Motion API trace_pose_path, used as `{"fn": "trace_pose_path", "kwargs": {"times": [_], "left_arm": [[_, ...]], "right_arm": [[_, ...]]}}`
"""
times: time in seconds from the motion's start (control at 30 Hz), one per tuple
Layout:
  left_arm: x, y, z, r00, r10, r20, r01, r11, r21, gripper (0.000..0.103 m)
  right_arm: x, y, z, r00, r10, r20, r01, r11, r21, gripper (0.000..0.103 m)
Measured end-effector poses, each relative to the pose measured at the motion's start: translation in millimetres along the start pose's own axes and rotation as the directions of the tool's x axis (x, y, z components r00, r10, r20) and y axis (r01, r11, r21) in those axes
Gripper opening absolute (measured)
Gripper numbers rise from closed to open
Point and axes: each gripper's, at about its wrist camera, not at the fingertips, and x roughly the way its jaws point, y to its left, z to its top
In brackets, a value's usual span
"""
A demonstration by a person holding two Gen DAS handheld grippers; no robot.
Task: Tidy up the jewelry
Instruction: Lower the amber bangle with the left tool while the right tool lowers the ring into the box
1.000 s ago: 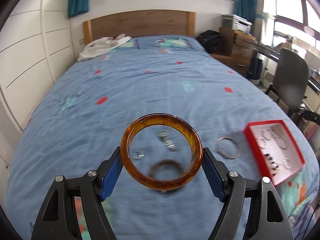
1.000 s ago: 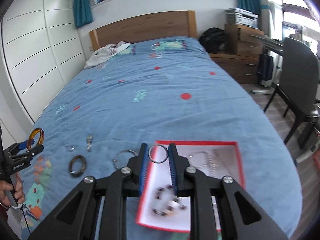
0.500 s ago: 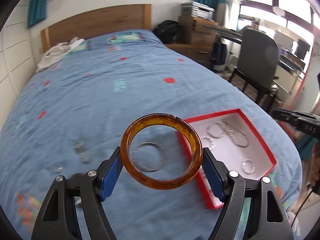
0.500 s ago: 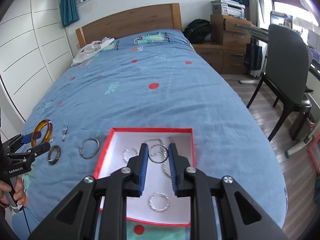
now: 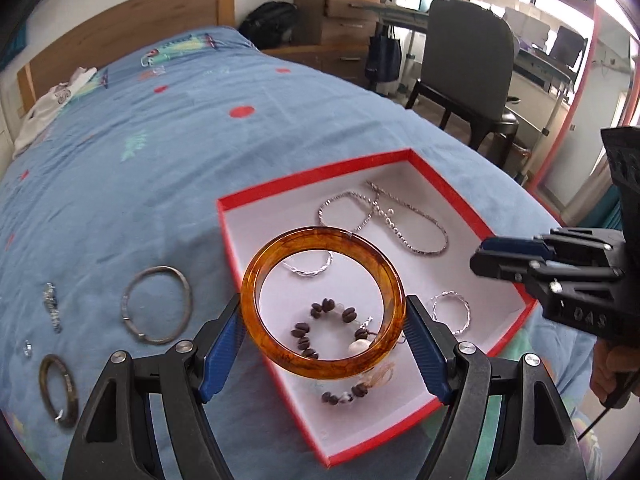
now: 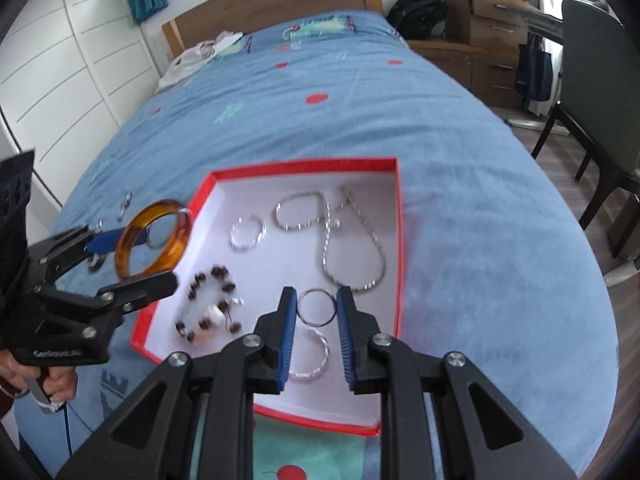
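Amber bangle [image 5: 322, 304] sat clamped in the left gripper [image 5: 323, 334] above the red box [image 5: 472, 216]; the right gripper [image 6: 317, 320] pinched 1 silver ring [image 6: 316, 306] over the box's near right.

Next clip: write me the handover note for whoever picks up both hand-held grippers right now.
Left hand-held gripper: shut on the amber resin bangle, held above the red-rimmed white tray.
Right hand-held gripper: shut on a thin silver ring, also over the tray.
Done: silver chain, twisted silver hoops and brown bead bracelet lie in the tray.
Left: set both pieces down, then fetch the grey metal bangle, dark brown bangle and small silver bits from the blue bedspread.
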Motion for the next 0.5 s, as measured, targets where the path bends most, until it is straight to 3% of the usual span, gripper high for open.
{"fn": "trace_pose_path", "kwargs": {"times": [0.13,0.5], "left_arm": [[18.2,-0.4,4.0,0.999,-0.005,-0.036,0.005,1.0,-0.006,0.075],[40.5,-8.9,0.0,0.996,0.028,-0.09,-0.018,0.995,0.1,0.075]], "right_arm": [[7.1,-0.4,-3.9,1.0,0.019,-0.023,-0.019,1.0,-0.024,0.019],[32.8,4.6,-4.9,0.993,0.018,-0.118,-0.034,0.99,-0.139,0.019]]}}
